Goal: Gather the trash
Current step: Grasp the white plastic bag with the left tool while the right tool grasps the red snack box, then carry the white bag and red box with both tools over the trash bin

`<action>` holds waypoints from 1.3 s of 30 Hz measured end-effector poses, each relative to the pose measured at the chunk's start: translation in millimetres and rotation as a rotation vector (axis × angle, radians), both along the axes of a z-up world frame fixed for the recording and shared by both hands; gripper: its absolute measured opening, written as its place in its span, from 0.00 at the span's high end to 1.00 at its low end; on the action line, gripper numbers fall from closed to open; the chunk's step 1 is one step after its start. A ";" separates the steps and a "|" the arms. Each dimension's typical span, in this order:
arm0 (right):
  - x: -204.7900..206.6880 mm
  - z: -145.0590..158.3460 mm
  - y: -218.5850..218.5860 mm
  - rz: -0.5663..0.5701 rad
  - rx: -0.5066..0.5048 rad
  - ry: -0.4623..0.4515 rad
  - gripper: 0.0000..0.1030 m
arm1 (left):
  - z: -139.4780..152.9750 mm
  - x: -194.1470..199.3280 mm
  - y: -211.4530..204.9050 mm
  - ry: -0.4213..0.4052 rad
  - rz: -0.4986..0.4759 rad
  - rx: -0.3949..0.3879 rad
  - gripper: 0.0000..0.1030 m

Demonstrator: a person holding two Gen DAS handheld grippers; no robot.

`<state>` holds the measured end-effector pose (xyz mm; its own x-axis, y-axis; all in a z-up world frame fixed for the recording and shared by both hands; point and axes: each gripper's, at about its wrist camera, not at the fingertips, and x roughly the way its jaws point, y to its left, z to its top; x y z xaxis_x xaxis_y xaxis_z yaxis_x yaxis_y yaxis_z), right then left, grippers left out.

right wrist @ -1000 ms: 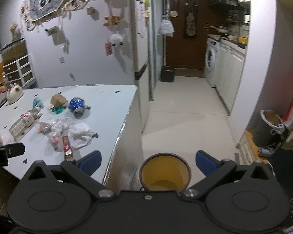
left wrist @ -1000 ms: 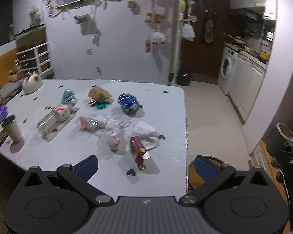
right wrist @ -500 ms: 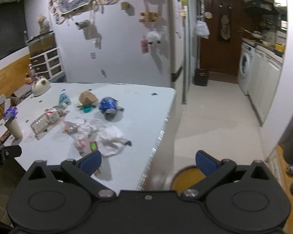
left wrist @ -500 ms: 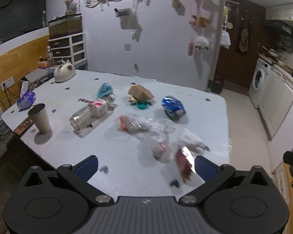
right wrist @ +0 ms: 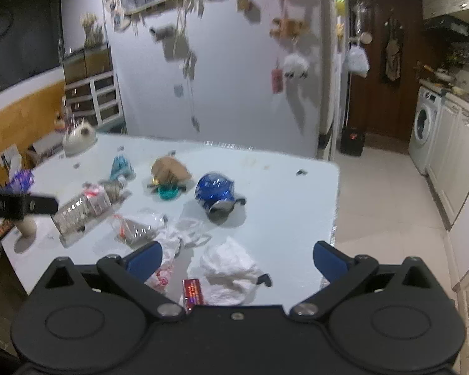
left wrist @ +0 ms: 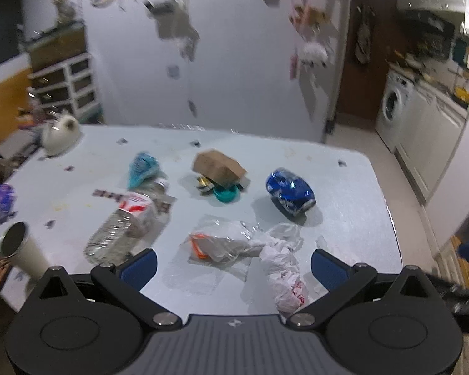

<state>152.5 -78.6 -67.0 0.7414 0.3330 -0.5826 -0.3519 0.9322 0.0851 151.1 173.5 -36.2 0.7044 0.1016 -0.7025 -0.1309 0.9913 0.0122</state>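
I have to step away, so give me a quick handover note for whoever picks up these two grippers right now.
Left gripper: jaws open, empty, above the near table edge.
Right gripper: jaws open, empty.
All trash lies on the table: plastic bottle, crushed blue can, clear wrappers, white tissue, red packet, brown paper.
Done: nothing collected. Left: everything; no bin in view now.

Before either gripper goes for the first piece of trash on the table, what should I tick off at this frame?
1. Left gripper open and empty: ok.
2. Right gripper open and empty: ok.
3. Trash within view: ok; crumpled white paper lies between the right fingers, clear wrapper between the left.
4. Neither gripper touching trash yet: ok.
5. Bin location: cannot tell, none in view.
6. Image sharpness for aiming: not ok, left view is motion-blurred.
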 end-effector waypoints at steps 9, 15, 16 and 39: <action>48.2 -62.8 48.9 -0.002 -0.015 0.200 0.00 | -48.7 76.2 10.0 0.126 -0.081 -0.073 0.00; 58.3 -91.9 68.8 0.026 -0.060 0.312 0.16 | -86.7 110.5 4.1 0.248 -0.125 -0.188 0.07; 59.3 -95.3 70.4 0.033 -0.063 0.326 0.23 | -92.8 114.5 2.8 0.266 -0.128 -0.214 0.11; 44.5 -107.3 80.5 0.063 -0.042 0.427 0.79 | -144.2 123.4 -11.8 0.375 -0.178 -0.268 0.65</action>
